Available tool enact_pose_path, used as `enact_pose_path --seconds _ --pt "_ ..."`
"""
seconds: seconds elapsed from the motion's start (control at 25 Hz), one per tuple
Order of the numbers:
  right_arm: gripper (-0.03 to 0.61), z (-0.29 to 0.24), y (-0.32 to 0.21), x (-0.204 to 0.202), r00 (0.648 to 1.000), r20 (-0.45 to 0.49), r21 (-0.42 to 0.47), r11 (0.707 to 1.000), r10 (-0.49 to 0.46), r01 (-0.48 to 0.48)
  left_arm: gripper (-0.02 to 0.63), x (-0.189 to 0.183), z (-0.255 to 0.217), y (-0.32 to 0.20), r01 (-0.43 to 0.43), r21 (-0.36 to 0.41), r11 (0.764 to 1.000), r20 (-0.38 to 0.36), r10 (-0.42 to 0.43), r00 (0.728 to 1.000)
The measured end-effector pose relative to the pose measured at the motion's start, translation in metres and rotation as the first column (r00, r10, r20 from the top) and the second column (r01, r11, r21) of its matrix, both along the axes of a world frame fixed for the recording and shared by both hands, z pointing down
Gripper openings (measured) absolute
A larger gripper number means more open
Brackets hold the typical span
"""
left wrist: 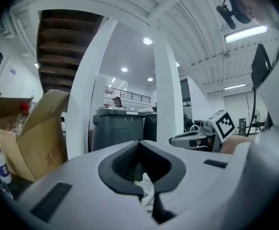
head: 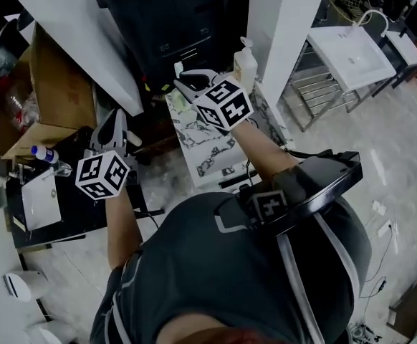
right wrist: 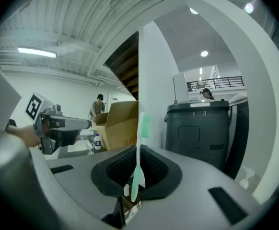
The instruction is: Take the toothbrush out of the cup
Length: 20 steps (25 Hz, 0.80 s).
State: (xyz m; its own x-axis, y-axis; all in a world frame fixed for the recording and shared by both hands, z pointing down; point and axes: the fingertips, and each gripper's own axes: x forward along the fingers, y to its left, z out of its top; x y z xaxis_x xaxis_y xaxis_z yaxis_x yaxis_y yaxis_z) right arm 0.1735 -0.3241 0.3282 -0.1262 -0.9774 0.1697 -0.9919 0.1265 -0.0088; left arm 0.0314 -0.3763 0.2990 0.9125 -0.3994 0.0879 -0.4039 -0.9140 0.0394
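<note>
In the head view, the left gripper (head: pixel 114 124) and the right gripper (head: pixel 187 81) are seen well apart above a marbled white worktop (head: pixel 203 156); no cup can be made out. In the left gripper view, its jaws are drawn together on nothing identifiable. In the right gripper view, the slender mint-green plastic toothbrush (right wrist: pixel 138 157) is pinched upright, low on its handle, by narrow jaws. So little handle is clamped that a quick swing could tilt or drop it.

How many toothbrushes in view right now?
1. A green toothbrush stands upright between the fingers of the right gripper, bristles at the top. The tables behind are cluttered and small in these views, so another could be hidden there.
</note>
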Motion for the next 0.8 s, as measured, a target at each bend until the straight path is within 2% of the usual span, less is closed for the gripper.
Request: enact_pose_path --seconds 0.32,0.8 --pt "0.043 -0.006 0.002 0.004 1.0 -0.001 0.016 1.0 -0.014 0.014 0.009 -0.019 0.005 -0.011 0.117 0.019 0.993 0.026 -0.117 0.993" --pt "0.043 -0.01 -0.006 0.007 0.997 -0.007 0.028 0.997 -0.071 0.071 0.009 -0.023 0.0 -0.005 0.158 -0.012 0.987 -0.008 -0.159 0.987"
